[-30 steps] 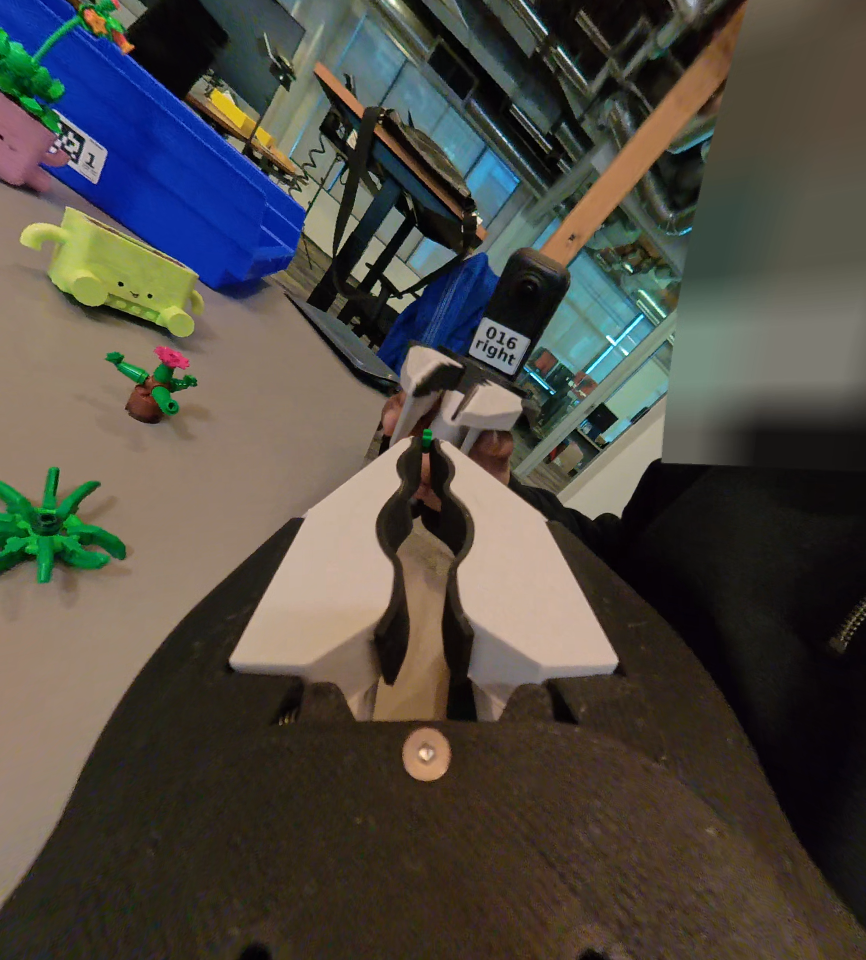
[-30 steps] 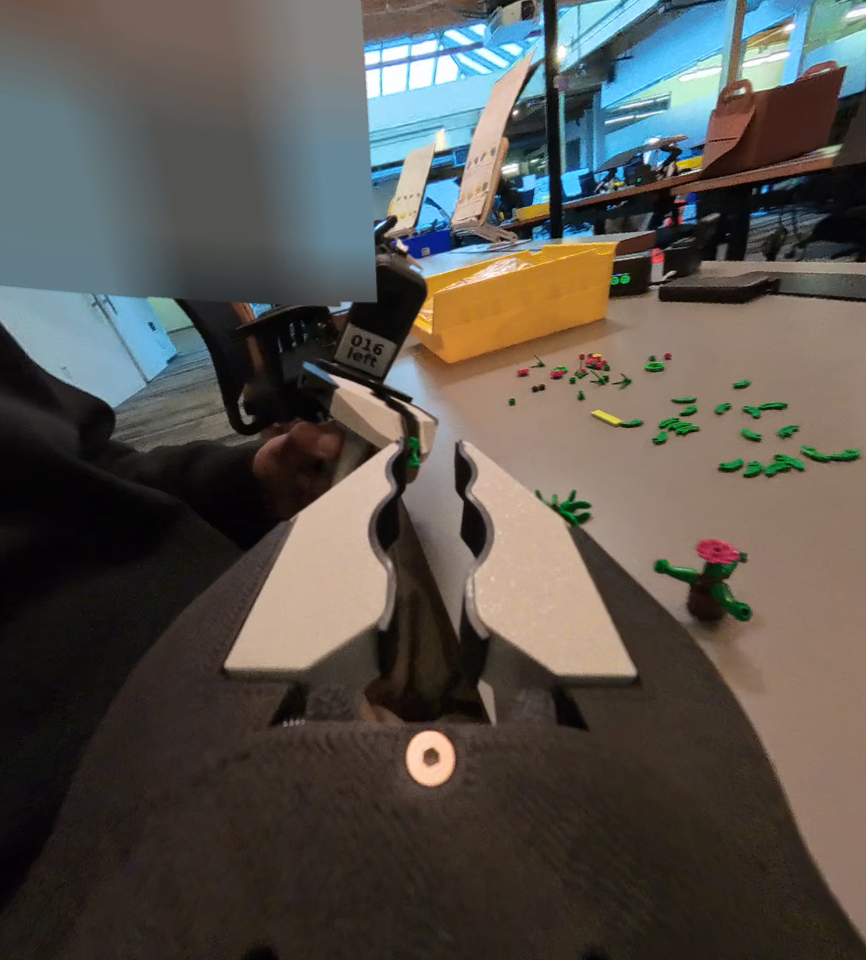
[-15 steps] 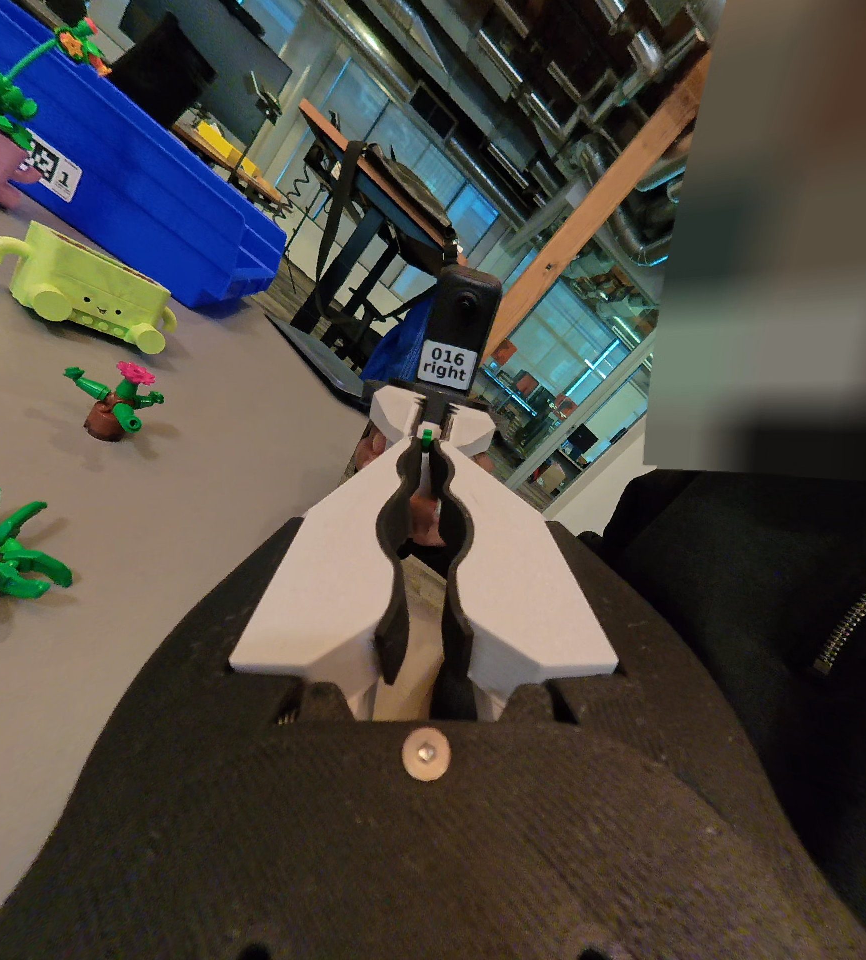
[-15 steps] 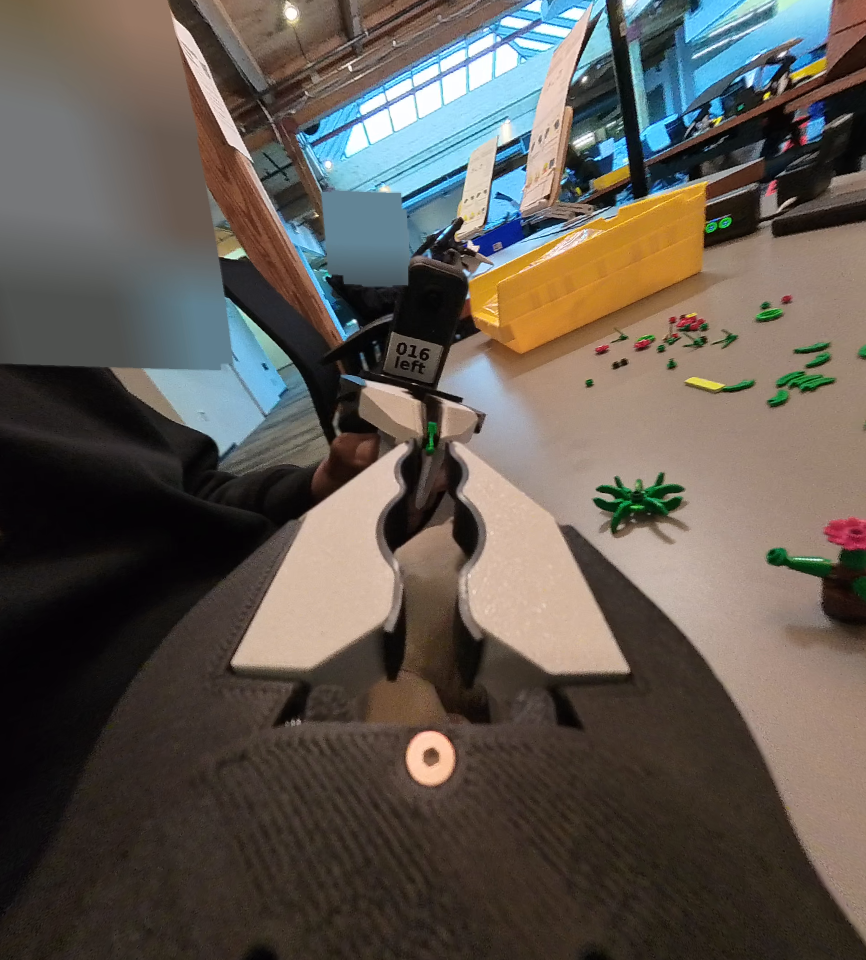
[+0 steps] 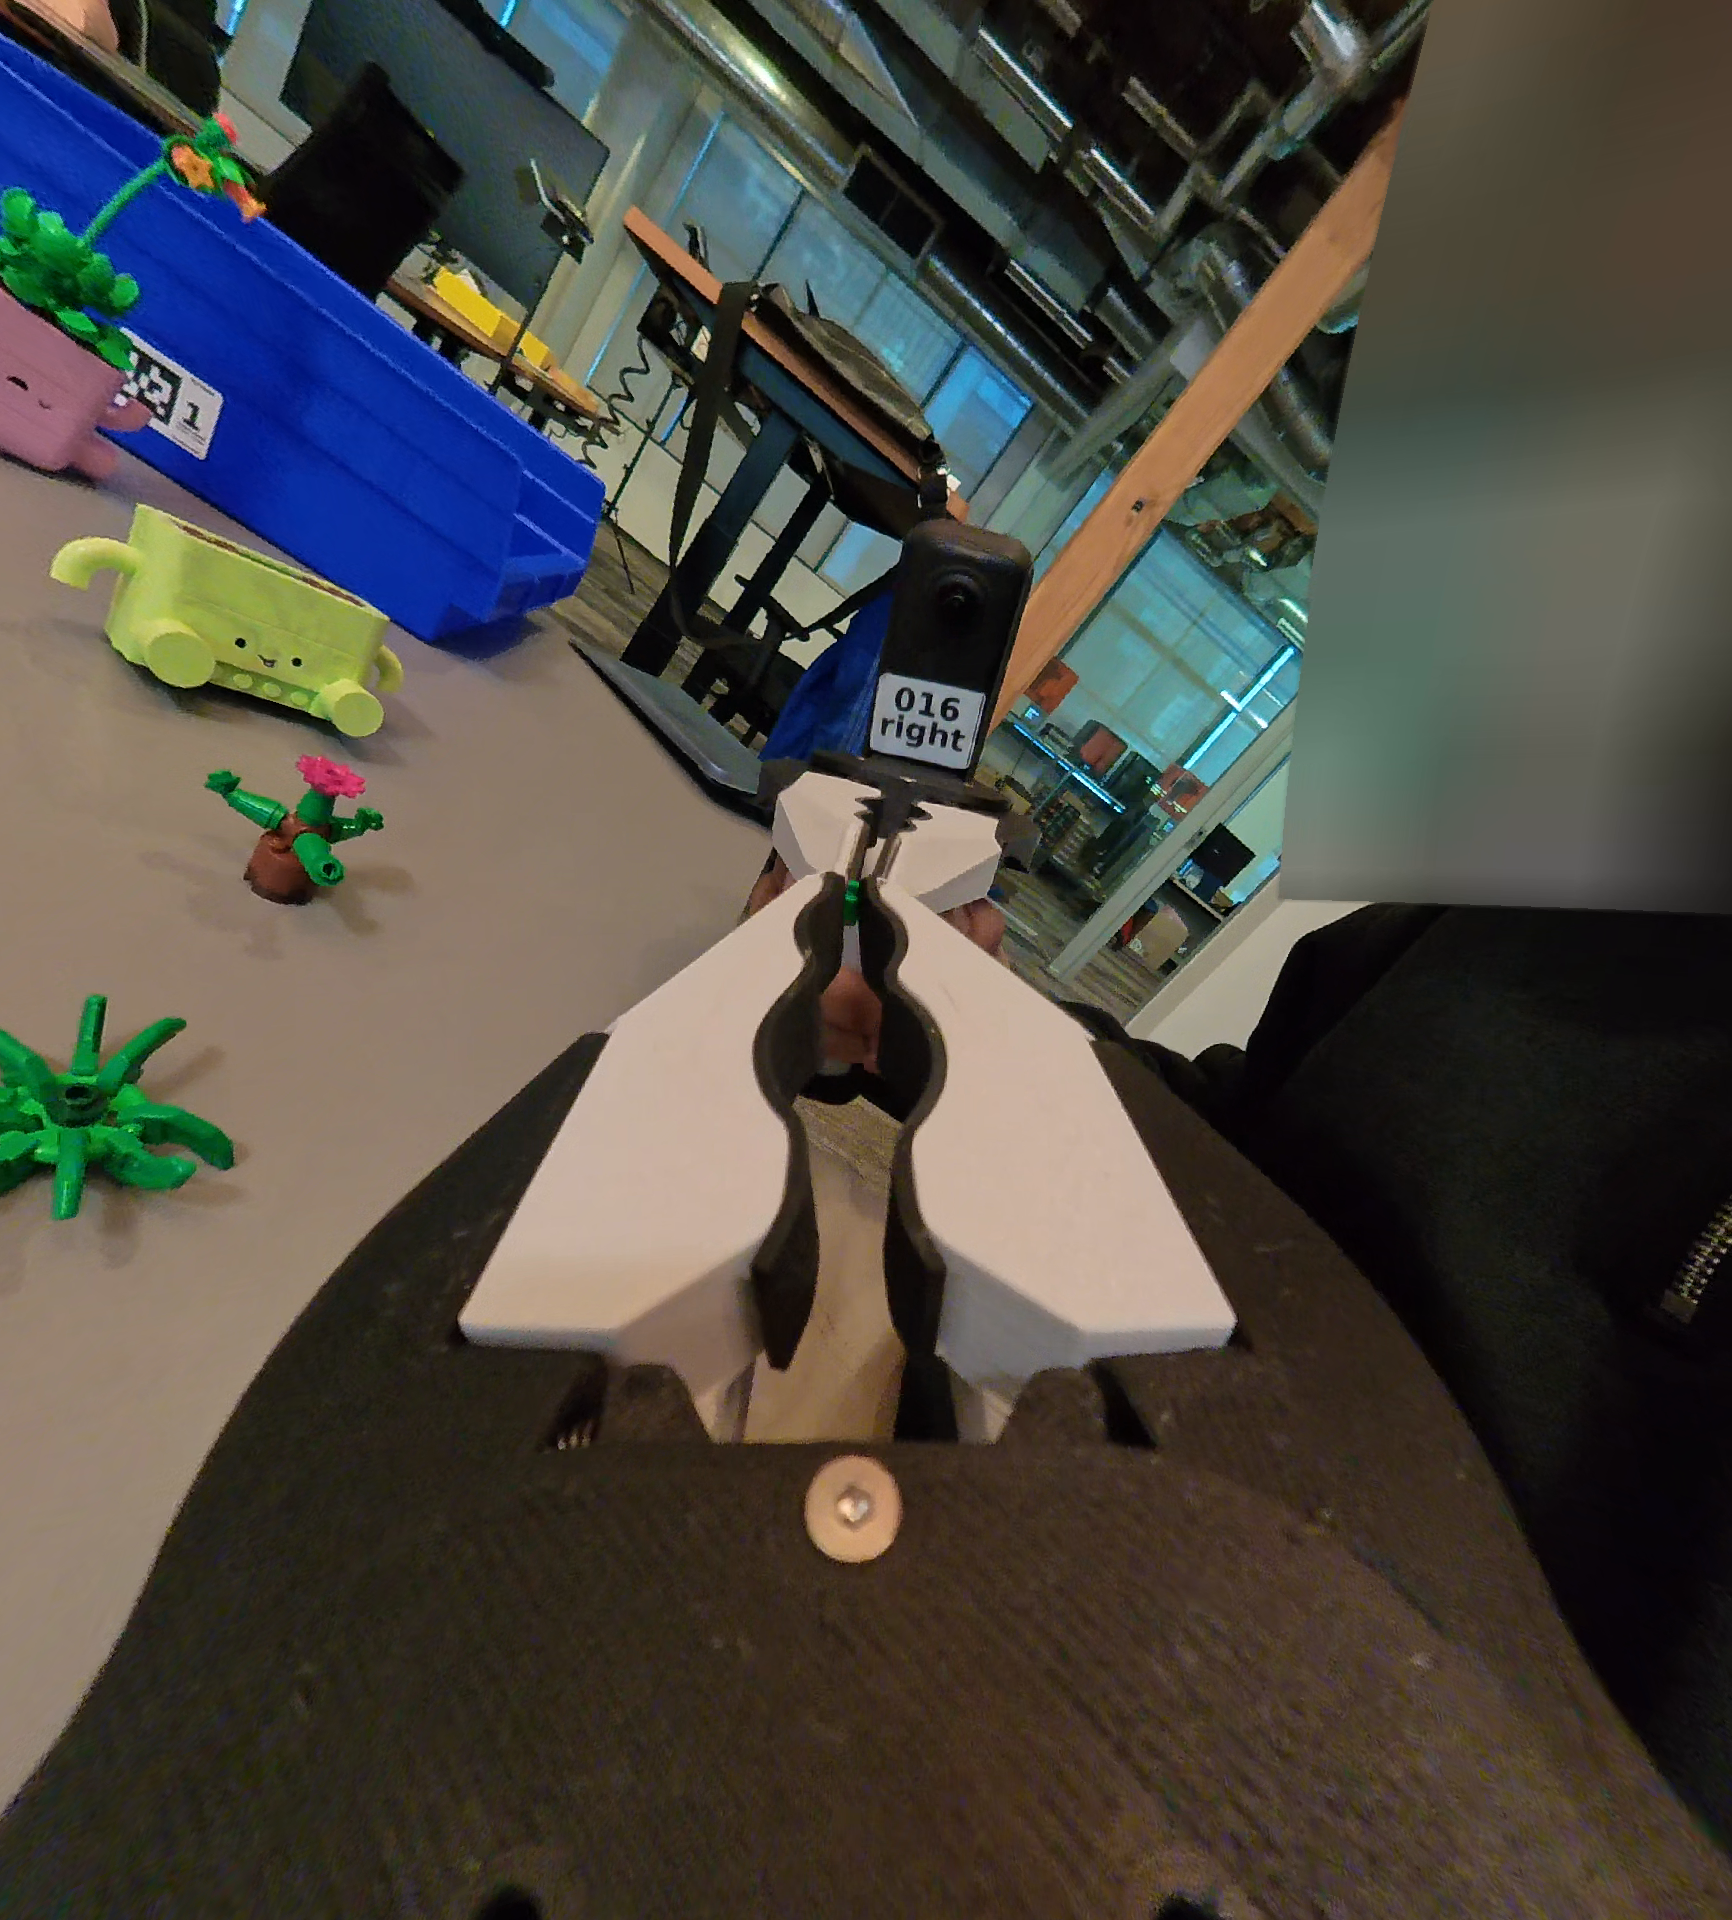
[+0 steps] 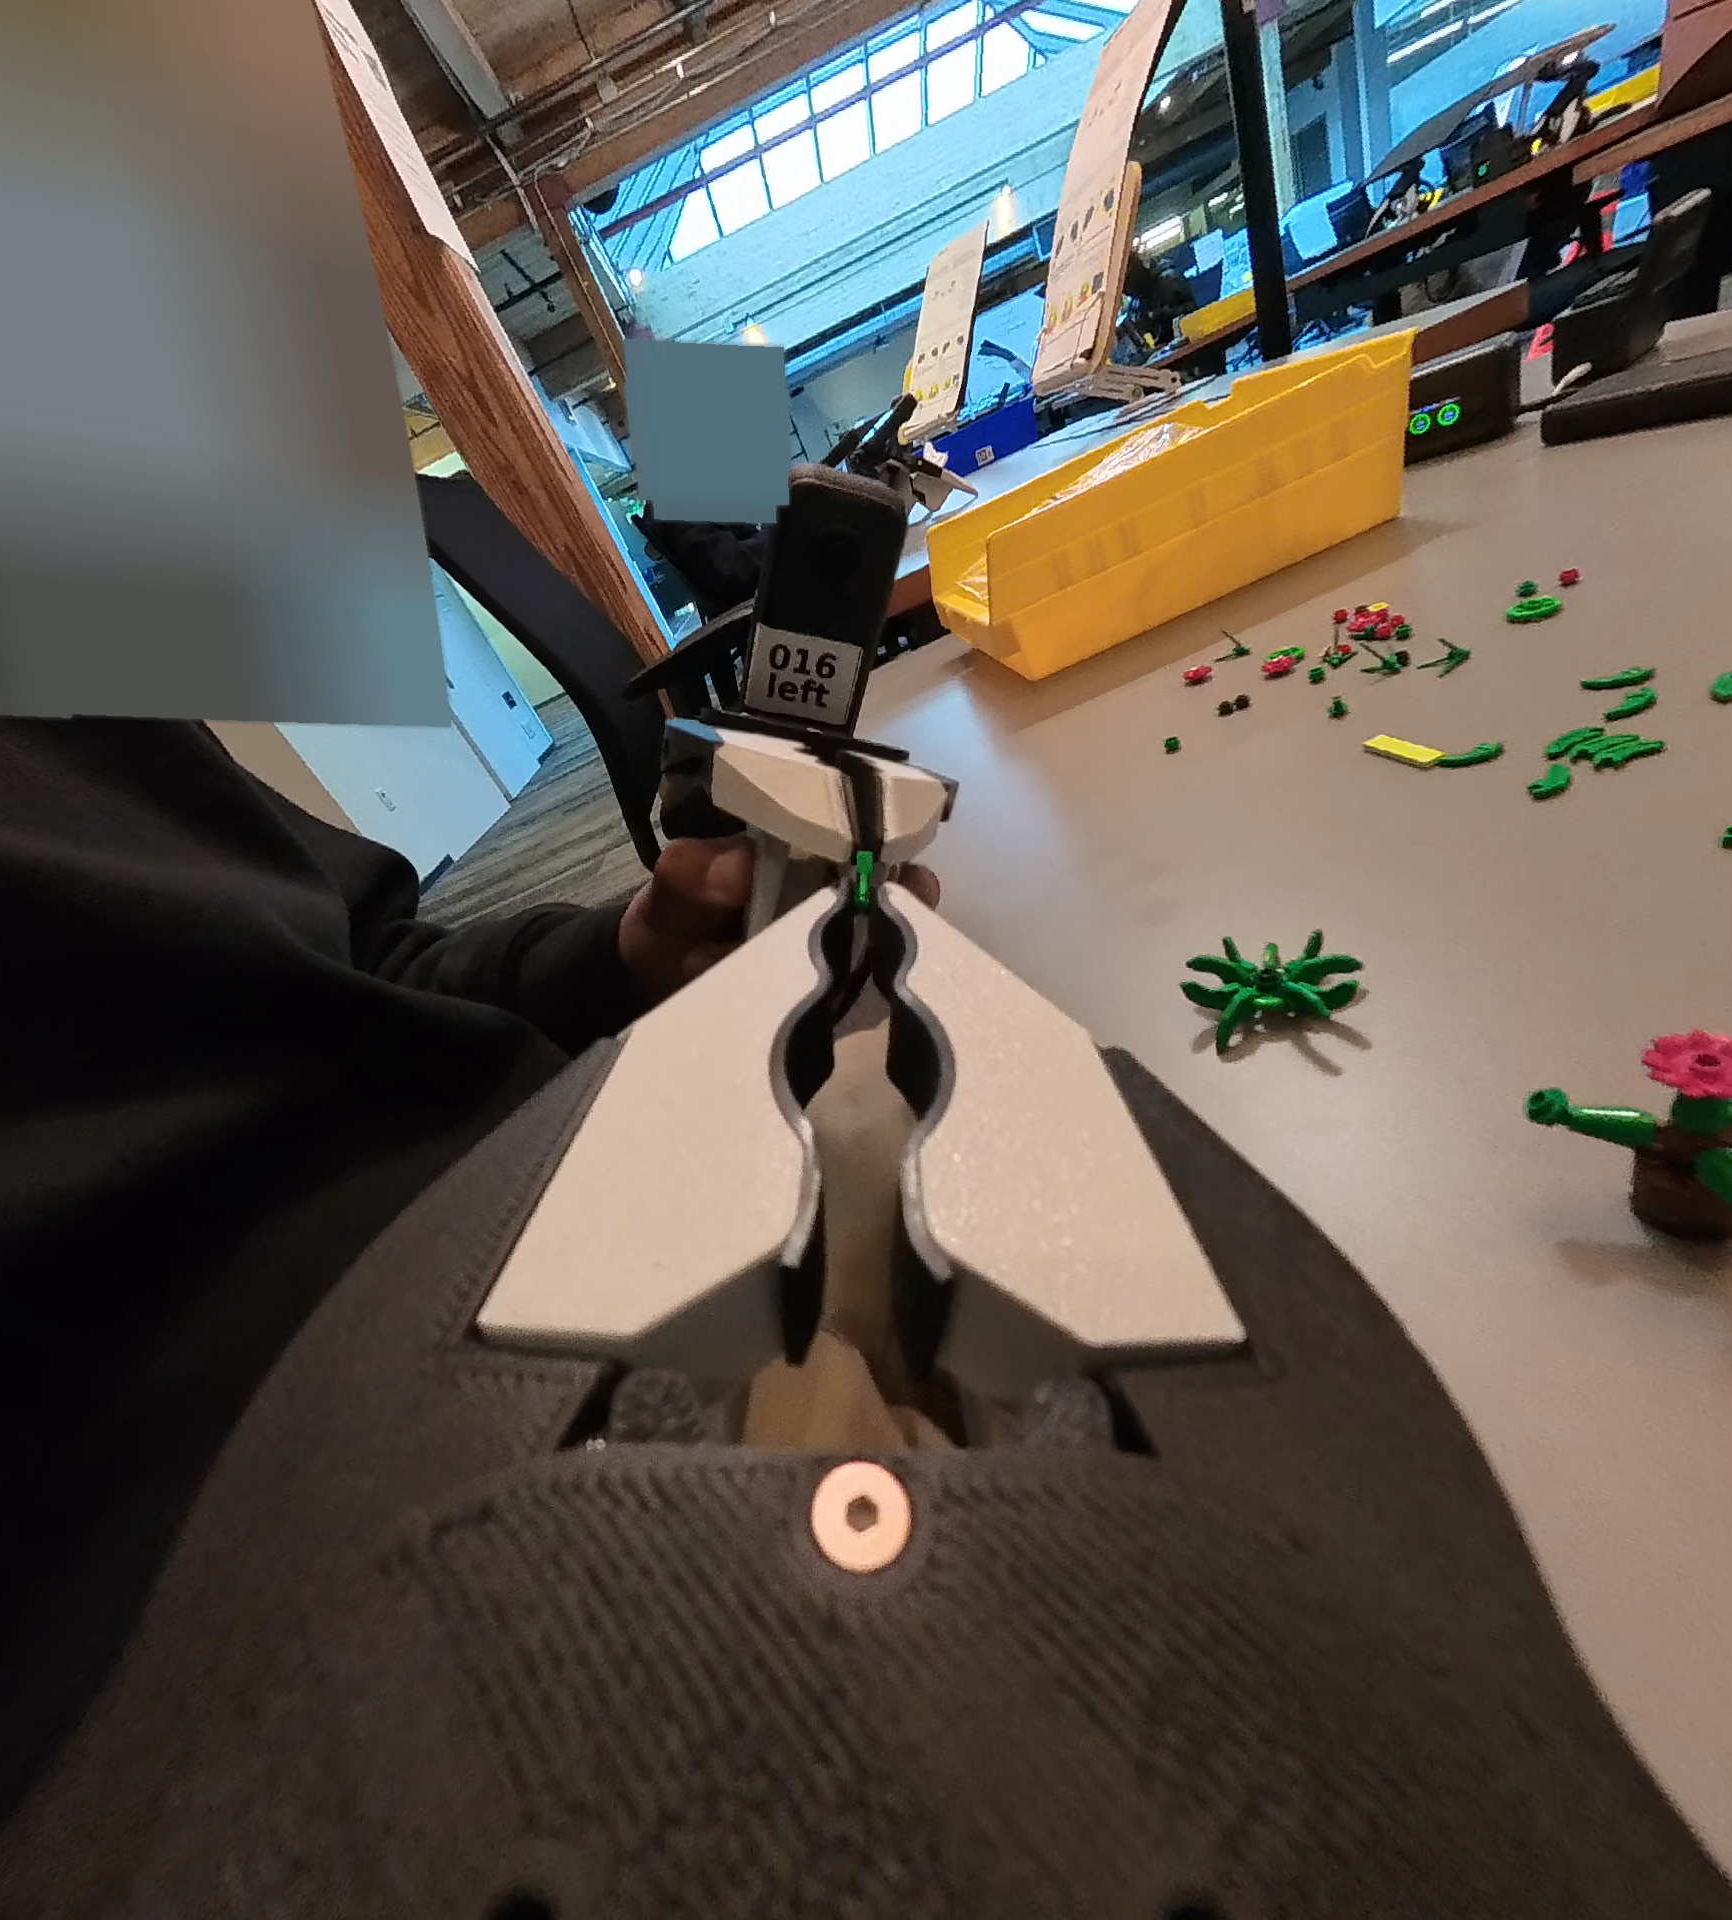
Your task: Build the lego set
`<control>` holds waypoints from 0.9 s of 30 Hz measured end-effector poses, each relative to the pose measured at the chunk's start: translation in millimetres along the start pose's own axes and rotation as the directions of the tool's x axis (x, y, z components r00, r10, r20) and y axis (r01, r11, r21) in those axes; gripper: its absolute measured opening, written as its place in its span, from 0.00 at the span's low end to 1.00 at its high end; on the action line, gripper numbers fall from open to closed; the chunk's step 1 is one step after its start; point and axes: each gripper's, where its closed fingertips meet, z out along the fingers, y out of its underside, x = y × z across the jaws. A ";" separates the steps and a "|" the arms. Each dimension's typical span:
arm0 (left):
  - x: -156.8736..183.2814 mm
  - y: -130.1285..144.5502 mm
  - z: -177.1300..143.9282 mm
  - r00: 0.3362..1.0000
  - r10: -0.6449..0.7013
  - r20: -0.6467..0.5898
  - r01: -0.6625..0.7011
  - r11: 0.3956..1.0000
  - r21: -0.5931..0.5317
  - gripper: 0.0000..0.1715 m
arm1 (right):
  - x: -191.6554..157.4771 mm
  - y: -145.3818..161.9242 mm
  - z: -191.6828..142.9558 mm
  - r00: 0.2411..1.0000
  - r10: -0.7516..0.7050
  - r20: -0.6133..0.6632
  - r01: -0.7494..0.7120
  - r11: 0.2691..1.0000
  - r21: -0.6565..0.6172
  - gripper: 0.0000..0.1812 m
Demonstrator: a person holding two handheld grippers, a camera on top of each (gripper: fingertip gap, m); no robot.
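A small green lego piece (image 5: 850, 900) is pinched at the tips of my left gripper (image 5: 849, 906), held in the air off the table's edge. My right gripper (image 6: 860, 896) faces it tip to tip, and its fingers have closed on the same green piece (image 6: 862, 871). In the left wrist view the right gripper (image 5: 877, 836) shows head-on just beyond my tips. In the right wrist view the left gripper (image 6: 857, 800) shows the same way. A brown pot with a pink flower and green arms (image 5: 296, 831) stands on the grey table (image 5: 529, 914).
A green spiky leaf piece (image 5: 62, 1122) lies on the table and also shows in the right wrist view (image 6: 1267, 982). A lime pot (image 5: 238, 634), a pink pot with a plant (image 5: 10, 343) and a blue bin (image 5: 322, 416) stand behind. A yellow bin (image 6: 1184, 540) and several loose green and red pieces (image 6: 1589, 727) lie far right. Left and right tips are no more than a few centimetres apart. My right gripper's tips are some 20 cm from the lime pot (image 5: 238, 634).
My right gripper was open a second ago. It has moved up to the left gripper's tips and closed on the green piece. Both grippers have tilted a little.
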 end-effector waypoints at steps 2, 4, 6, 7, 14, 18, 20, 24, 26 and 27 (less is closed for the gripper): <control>0.6 -1.9 -0.5 1.000 0.007 0.003 -0.007 1.000 0.013 0.00 | 0.5 -0.6 1.5 1.000 0.005 -0.003 -0.005 1.000 0.014 0.00; 1.0 -2.5 -0.2 1.000 0.004 0.002 -0.004 1.000 0.025 0.00 | 1.2 0.4 2.5 1.000 0.021 0.000 -0.021 1.000 0.012 0.00; 1.5 -2.9 0.2 1.000 -0.012 -0.009 0.012 0.999 0.036 0.00 | 1.5 0.0 2.3 0.999 0.032 0.005 -0.032 0.999 0.016 0.01; 1.6 -3.0 0.3 1.000 -0.017 -0.014 0.018 0.999 0.039 0.00 | 1.5 -0.7 2.0 0.999 0.036 0.007 -0.036 0.999 0.020 0.00; -0.3 -6.1 -0.2 0.990 -0.121 -0.067 0.128 0.987 0.096 0.00 | -3.9 -7.5 1.3 0.999 0.007 0.033 -0.009 0.998 0.068 0.00; -6.2 -4.2 2.5 0.984 -0.171 -0.058 0.177 0.978 0.114 0.00 | 6.3 -0.9 2.5 0.993 -0.092 -0.078 0.093 0.996 0.003 0.00; -16.1 -7.8 -2.9 0.988 -0.151 0.008 0.149 0.980 0.130 0.00 | 18.6 1.1 -2.1 0.983 -0.112 -0.147 0.109 0.994 -0.025 0.00; -16.0 -15.4 -16.6 0.995 -0.083 0.059 0.075 0.990 0.123 0.00 | 21.8 -8.5 -15.0 0.982 -0.116 -0.147 0.119 0.993 0.014 0.00; -15.1 -17.2 -22.1 0.995 -0.047 0.089 0.036 0.993 0.115 0.00 | 22.8 -9.3 -17.0 0.983 -0.114 -0.141 0.118 0.993 0.024 0.00; -15.5 -17.6 -24.4 0.994 -0.030 0.107 0.019 0.994 0.111 0.00 | 24.9 -7.8 -17.3 0.983 -0.107 -0.146 0.111 0.994 0.020 0.00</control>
